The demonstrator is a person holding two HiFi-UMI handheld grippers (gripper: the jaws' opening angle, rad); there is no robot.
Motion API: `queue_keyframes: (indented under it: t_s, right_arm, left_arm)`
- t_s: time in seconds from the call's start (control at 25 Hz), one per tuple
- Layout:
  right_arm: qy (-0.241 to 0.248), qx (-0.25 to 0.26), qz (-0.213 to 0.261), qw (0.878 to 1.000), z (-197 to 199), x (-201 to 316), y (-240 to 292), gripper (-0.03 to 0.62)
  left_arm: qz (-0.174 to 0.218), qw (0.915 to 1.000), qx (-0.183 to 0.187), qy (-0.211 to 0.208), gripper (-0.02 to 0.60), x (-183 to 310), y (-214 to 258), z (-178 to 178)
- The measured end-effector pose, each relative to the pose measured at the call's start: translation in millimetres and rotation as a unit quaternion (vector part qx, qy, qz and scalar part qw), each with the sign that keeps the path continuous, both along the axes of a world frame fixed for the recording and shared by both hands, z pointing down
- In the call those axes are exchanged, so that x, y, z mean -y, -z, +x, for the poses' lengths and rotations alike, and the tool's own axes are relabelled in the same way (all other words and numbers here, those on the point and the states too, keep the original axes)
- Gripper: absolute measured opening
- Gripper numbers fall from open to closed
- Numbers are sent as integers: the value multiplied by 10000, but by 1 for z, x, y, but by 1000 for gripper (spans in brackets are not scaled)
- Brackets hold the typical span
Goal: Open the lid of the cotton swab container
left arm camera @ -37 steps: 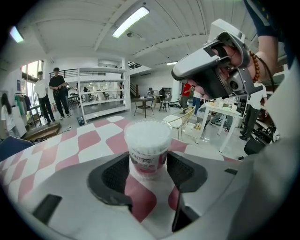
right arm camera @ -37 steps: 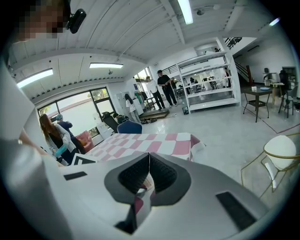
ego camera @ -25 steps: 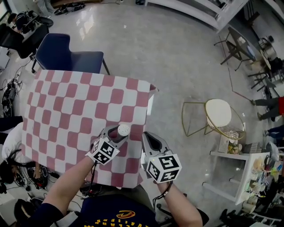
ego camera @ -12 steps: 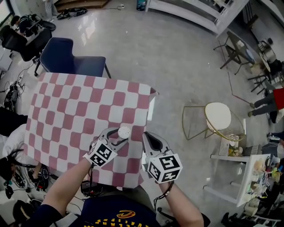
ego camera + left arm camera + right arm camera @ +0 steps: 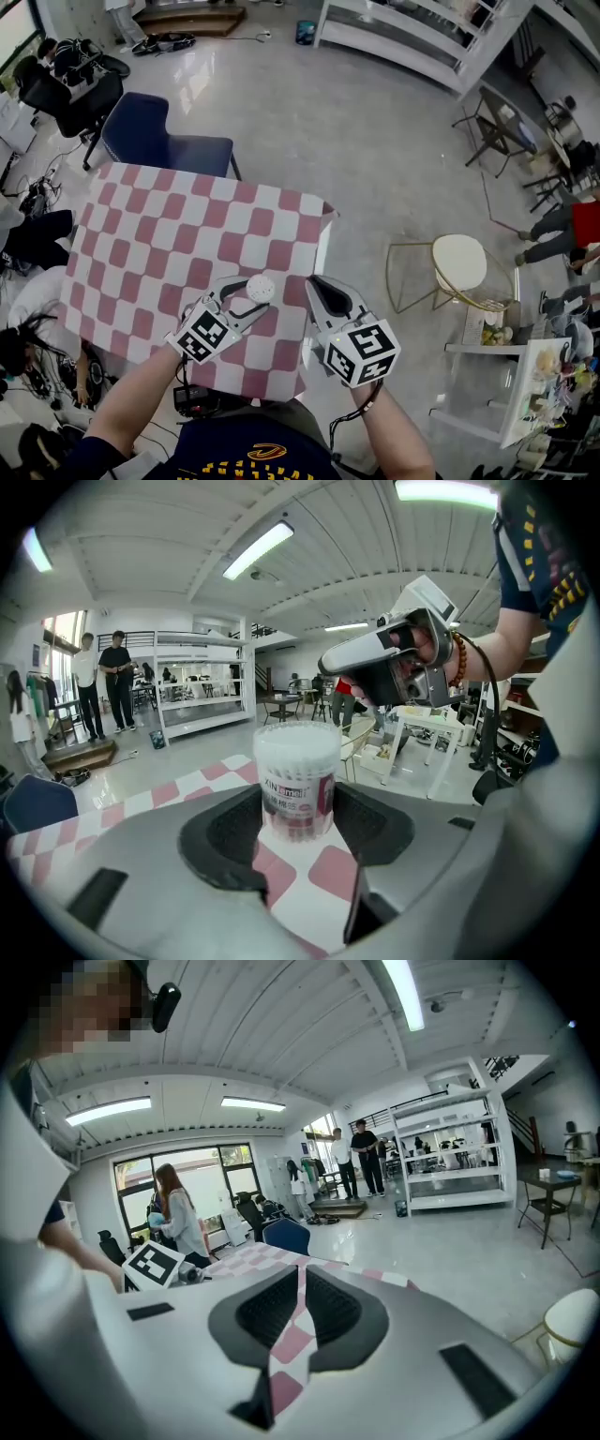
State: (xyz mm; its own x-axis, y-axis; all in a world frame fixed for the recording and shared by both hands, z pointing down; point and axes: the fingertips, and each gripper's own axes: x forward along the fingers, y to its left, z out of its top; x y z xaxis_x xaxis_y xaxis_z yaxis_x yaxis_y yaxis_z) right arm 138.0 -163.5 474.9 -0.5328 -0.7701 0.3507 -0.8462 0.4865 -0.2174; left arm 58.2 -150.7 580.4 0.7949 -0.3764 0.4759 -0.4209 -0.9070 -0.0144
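The cotton swab container (image 5: 297, 794) is gripped round its lower half by the left tongs (image 5: 249, 296). It's held upright with pads pressed on either side, over the near part of the checked counter (image 5: 169, 234). The right tongs (image 5: 316, 284) are clenched on nothing, with only a thin slit left between the pads, and are held just beside the container on its right. The lid (image 5: 297, 735) is on, so the opening itself isn't done yet.

For doing it well, the body should be kept clamped low, as it is, so the lid's rim is left free. The right tongs would need to be opened wide enough for the lid, brought over it, and closed on the rim only, not the tub wall. A gentle squeeze is probably wanted, since thin clear plastic can be dented. The tub is best kept upright so no swabs get spilled.

Not so clear: snap-on or twist lid can't be told. The container's base is hidden behind the left tongs' jaws, so whether it rests on the counter or is held clear can't be made out.
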Motion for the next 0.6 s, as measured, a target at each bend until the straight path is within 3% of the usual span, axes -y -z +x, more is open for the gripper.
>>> queue_keyframes:
  t_s: [0.2,0.44,0.6]
  right_arm:
    - [560,-27,208,9982,-27,-14,33,15]
    - [1548,-390,700,9847,-61,-36,73,100]
    - [2119,-614,757,9724,-78,-48,87,153]
  left_arm:
    - [76,10000,-44,-21,239,-13,38,-5]
    - [250,9991,-296,-154,239,-26,82,0]
    - [414,9984,-290,-258,239,-35,101,-2]
